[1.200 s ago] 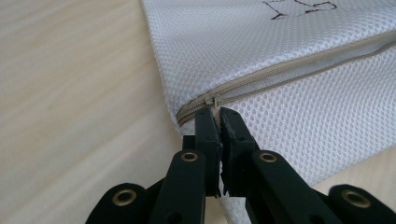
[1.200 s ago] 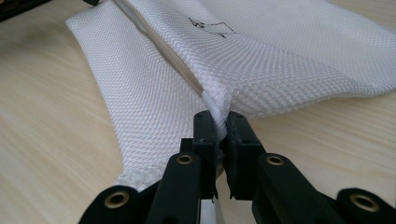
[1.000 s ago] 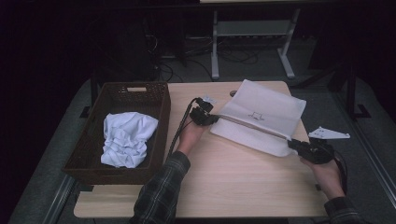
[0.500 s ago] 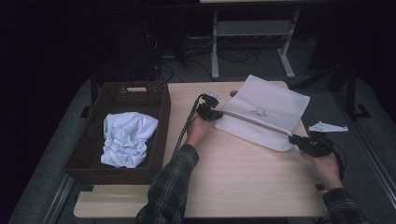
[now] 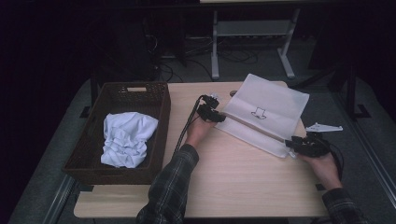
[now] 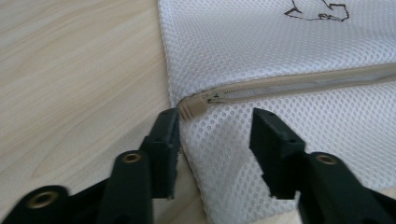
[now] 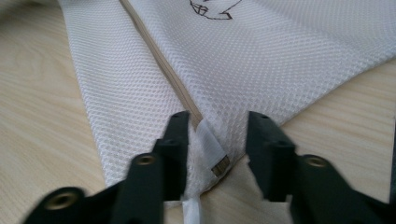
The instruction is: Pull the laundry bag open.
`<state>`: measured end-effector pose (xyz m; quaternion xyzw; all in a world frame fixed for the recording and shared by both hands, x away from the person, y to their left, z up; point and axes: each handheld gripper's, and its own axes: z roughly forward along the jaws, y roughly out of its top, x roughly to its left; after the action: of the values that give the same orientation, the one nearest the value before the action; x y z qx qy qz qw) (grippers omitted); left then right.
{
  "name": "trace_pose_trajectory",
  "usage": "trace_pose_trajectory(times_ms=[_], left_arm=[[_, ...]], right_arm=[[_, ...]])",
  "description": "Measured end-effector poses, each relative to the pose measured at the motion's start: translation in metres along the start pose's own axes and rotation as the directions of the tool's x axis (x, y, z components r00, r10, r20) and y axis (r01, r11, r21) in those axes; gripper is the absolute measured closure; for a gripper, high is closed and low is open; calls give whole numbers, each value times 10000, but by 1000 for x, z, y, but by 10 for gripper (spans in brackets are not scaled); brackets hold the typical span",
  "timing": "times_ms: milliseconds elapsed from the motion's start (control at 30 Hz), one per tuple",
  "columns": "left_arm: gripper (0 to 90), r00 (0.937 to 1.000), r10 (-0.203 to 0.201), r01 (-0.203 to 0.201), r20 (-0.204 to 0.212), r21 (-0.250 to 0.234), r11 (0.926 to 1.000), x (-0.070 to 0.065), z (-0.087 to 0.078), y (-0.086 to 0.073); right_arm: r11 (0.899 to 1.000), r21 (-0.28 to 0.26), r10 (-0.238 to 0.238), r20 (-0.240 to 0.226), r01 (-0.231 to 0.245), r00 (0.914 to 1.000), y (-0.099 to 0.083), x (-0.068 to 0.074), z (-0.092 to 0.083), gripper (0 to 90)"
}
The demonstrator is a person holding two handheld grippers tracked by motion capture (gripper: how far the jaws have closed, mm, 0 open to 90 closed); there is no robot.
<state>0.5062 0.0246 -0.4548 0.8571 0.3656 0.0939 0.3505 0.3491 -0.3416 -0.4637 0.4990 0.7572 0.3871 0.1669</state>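
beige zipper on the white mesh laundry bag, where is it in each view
High view: the beige zipper runs diagonally across the white mesh laundry bag, from the left gripper down to the right gripper.
Left gripper view: right half, from above the left jaw to the right edge.
Right gripper view: from top centre down between the jaws.
Shared landmark: the black outline drawing printed on the bag.

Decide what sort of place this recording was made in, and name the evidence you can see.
Probably a lab or workshop set up for recording handling tasks: a plain wooden table in a dark room, metal stand legs with loose cables behind it, and staged laundry props, a mesh laundry bag and wicker basket.
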Motion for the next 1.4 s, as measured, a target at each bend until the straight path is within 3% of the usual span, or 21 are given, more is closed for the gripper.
trace_pose_trajectory(times_ms=[100, 200, 333, 467, 800, 1167, 1400], left_arm=[[431, 9999, -81, 83, 145, -169, 9998, -2, -4, -4], [336, 9993, 84, -78, 366, -158, 9998, -6, -11, -8], [291, 9983, 172, -164, 556, -143, 9998, -11, -17, -12], [262, 9961, 230, -200, 856, -358, 9992, -20, -32, -19], [213, 9946, 267, -213, 1004, -541, 9983, -33, -60, -40], [178, 9950, 538, -502, 840, -447, 9977, -47, -87, -73], [178, 9920, 467, -392, 1176, -655, 9971, -56, -106, -89]], right_arm=[[10000, 2, -7, -23, 7, 10000, 0, 0, 0, 440], [9998, -106, -142, 42, 143, 9999, 2, 2, -2, 337], [9997, -127, -201, 128, 202, 9997, 3, 6, -3, 297], [9994, -188, -275, 109, 277, 9996, 4, 9, -6, 269], [9988, -146, -459, 64, 460, 9989, 2, 17, -13, 189], [9976, -188, -670, -17, 670, 9977, -8, 32, -27, 145], [9979, -255, -603, -1, 603, 9982, -13, 45, -32, 136]])
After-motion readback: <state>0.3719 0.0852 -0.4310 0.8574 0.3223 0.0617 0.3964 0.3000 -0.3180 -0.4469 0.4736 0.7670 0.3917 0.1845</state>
